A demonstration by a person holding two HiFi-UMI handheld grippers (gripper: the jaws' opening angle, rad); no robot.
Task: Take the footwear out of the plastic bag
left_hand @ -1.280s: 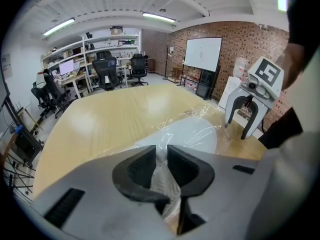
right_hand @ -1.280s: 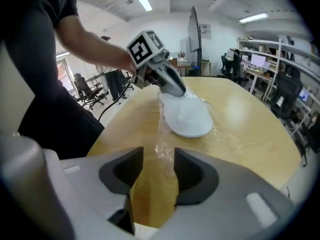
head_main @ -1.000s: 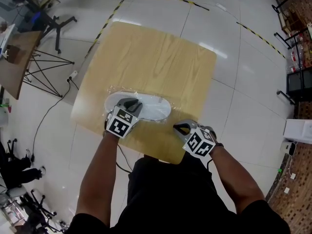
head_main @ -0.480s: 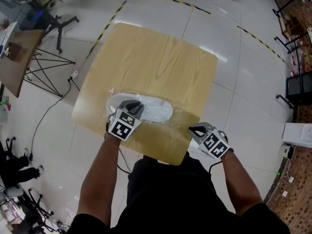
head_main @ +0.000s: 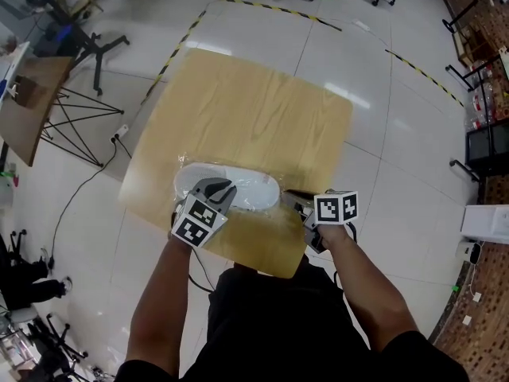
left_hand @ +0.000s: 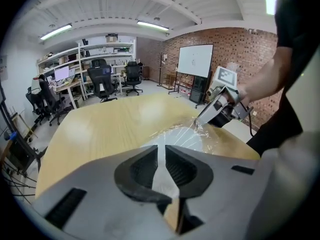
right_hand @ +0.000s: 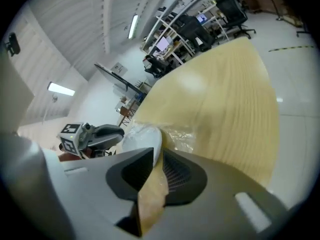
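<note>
Two grippers are flanking the white shoe [head_main: 250, 188] in its clear plastic bag [right_hand: 182, 134]: left gripper [left_hand: 161, 150] closing, narrowly apart, maybe touching the bag; right gripper [right_hand: 157, 152] opening, empty.

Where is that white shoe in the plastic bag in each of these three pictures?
Head view: white shoe at the centre, near the table's front edge.
Left gripper view: white shoe just right of centre, under crinkled plastic.
Right gripper view: white shoe left of centre, small.
Shared landmark: the wooden table beneath it.
</note>
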